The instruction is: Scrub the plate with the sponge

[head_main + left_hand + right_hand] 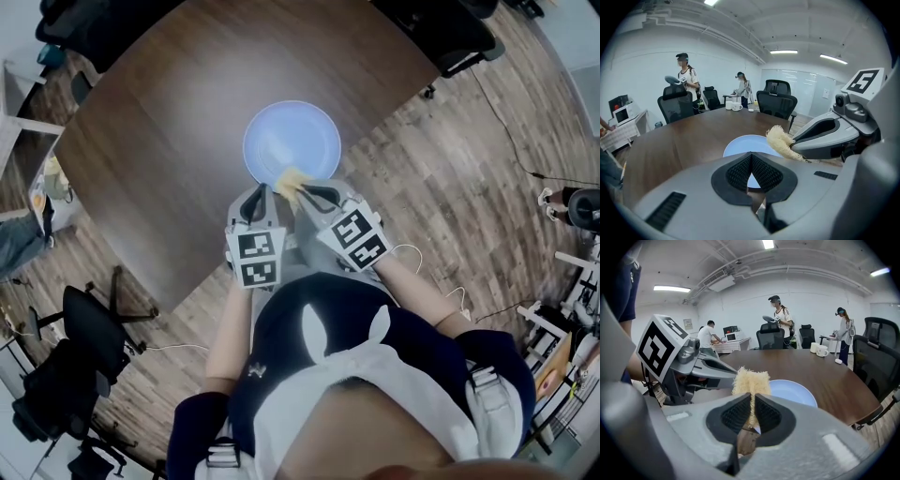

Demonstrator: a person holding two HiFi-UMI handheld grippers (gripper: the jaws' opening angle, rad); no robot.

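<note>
The plate point(292, 141) lay on the table point(141, 131), just ahead of both grippers. The right gripper point(751, 412) pinched the upright sponge point(751, 383) at the plate's near rim, while the left gripper point(751, 171) waited beside it, jaws pressed together, empty.

Plate point(740, 144) part. behind L gripper point(751, 158)

No letters, numbers or brand names can be read. The marker cubes point(255, 259) carry only black-and-white square patterns. A small white emblem point(251, 372) on the dark shirt point(281, 347) is too small to read.
</note>
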